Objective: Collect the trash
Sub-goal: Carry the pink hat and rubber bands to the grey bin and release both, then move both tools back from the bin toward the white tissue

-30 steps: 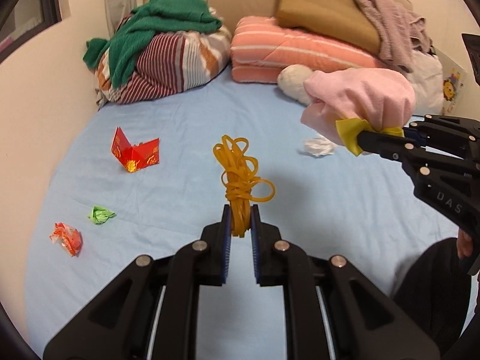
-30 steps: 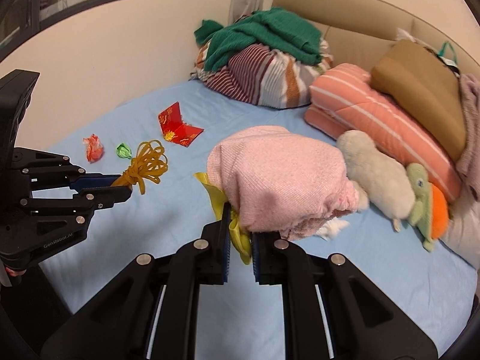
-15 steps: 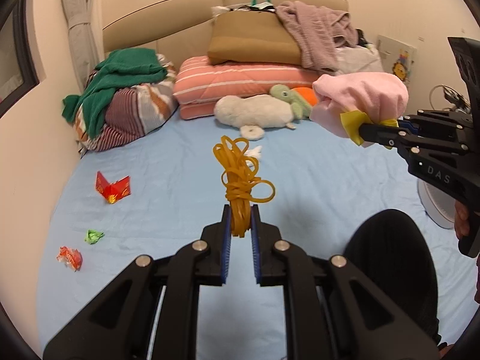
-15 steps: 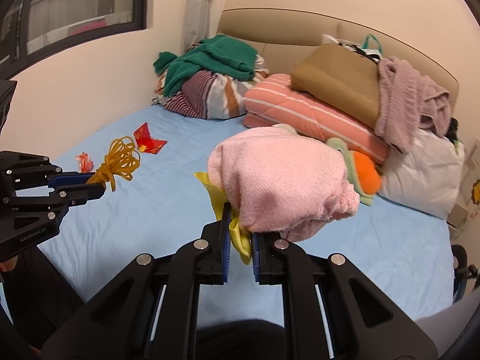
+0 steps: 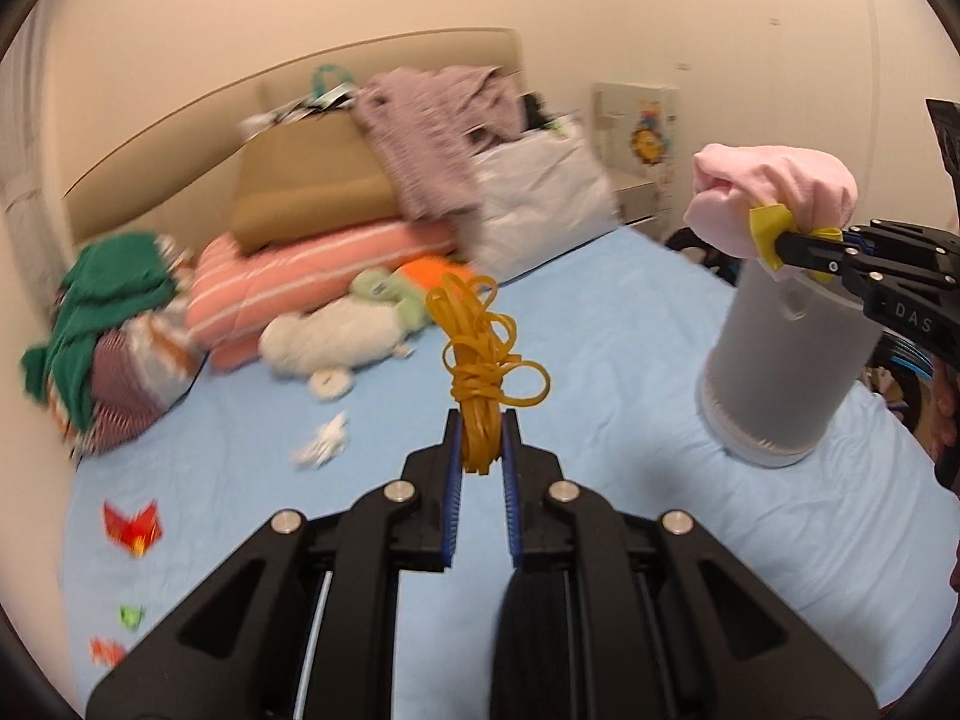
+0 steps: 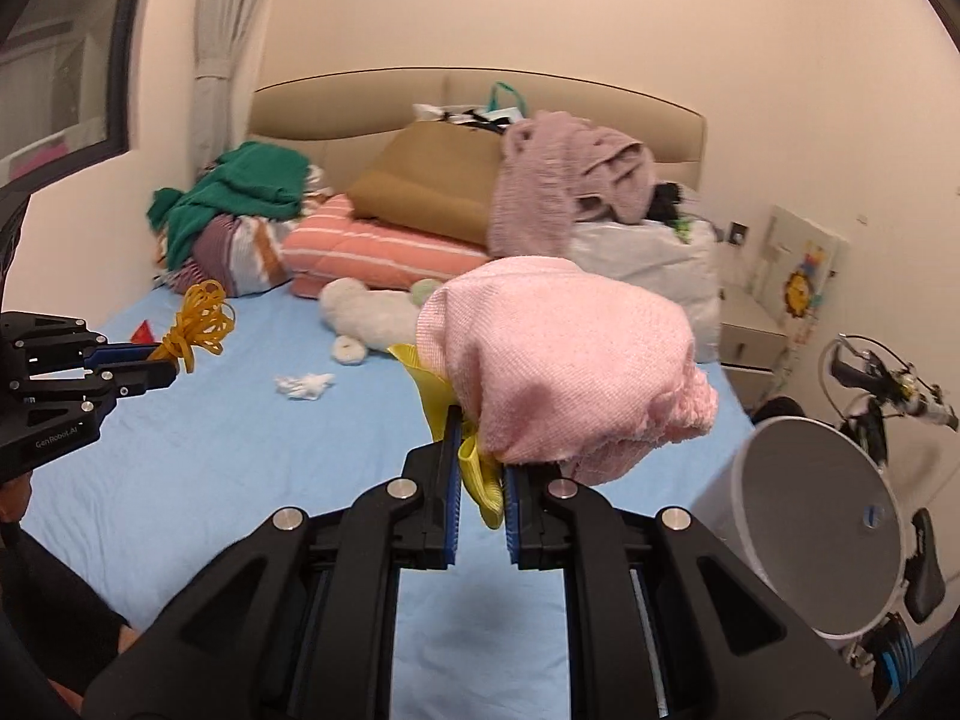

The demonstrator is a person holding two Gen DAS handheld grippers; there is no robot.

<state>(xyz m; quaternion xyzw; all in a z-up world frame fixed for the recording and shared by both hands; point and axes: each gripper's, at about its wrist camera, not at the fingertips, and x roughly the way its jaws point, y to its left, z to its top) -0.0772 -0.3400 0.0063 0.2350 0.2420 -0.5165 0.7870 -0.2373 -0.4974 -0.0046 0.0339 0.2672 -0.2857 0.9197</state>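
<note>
Both claws have swung away from the pillows toward the grey bin [image 6: 822,516] at the side of the bed [image 5: 600,360], so I think dropping comes next. The left claw [image 5: 480,450] pinches the yellow rubber bands [image 5: 480,360], and the right claw [image 6: 480,474] pinches a yellow scrap [image 6: 474,468] with a pink cloth [image 6: 564,360]. A second ago the bin was not in view; white paper [image 5: 321,450] and red [image 5: 133,525] and green [image 5: 132,615] scraps lie on the bed, not yet picked up.

"DAS" stands in pale capitals on the black side plate of the right gripper [image 5: 786,243], just behind its linkage, as the left wrist view shows it; the letters run toward the frame's right edge, so the word may go on unseen. "GenRobot.AI" stands in small pale letters on the black side plate of the left gripper [image 6: 171,373], low on the body behind its fingers, seen in the right wrist view
</note>
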